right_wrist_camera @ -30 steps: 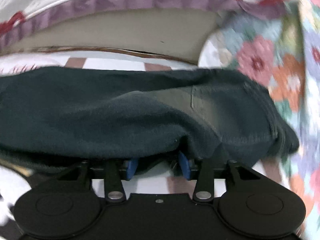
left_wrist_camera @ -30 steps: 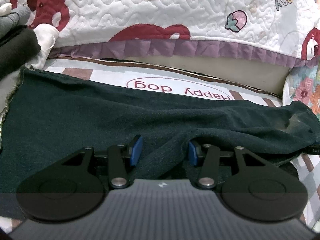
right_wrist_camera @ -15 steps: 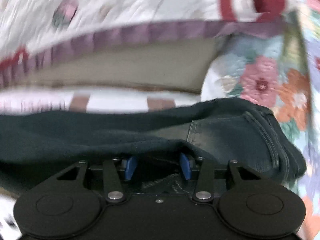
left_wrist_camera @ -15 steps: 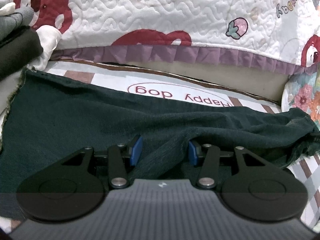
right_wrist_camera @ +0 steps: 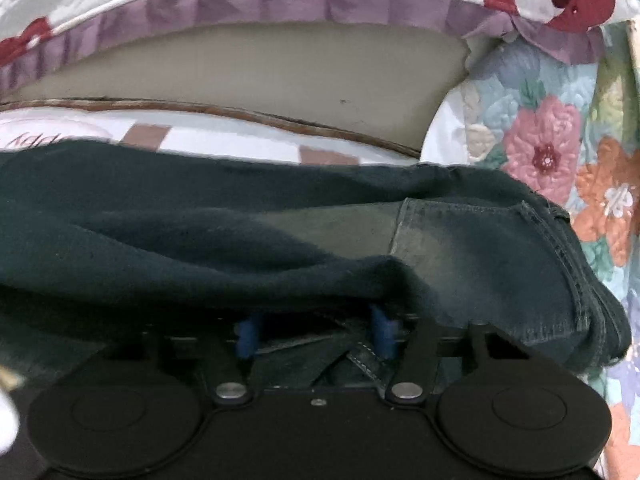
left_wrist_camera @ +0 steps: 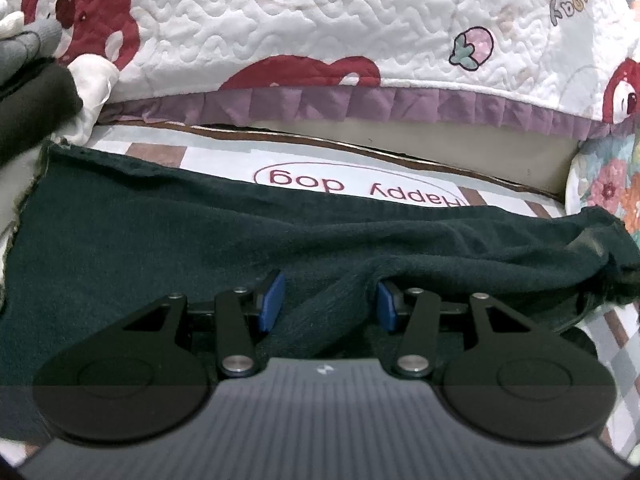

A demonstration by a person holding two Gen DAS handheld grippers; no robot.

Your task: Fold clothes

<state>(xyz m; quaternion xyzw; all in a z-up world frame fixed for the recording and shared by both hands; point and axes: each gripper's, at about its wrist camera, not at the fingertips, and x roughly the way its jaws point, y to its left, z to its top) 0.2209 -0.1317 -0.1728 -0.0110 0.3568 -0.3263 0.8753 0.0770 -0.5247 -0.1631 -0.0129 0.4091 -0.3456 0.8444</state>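
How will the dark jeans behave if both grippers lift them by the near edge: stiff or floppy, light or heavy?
The dark jeans will probably sag between the grips: they already drape in soft folds over the left gripper and right gripper. They are likely rather heavy, since the stitched pocket suggests thick denim. Slipping seems unlikely on such coarse cloth.

Your left gripper (left_wrist_camera: pixel 328 306) has a ribbed dark grey body with a small pale logo, two round black discs, black link arms with silver screws and blue pads (left_wrist_camera: pixel 273 306). Your right gripper (right_wrist_camera: pixel 316 334) matches it: black discs, silver screws, blue fingers (right_wrist_camera: pixel 383 332).
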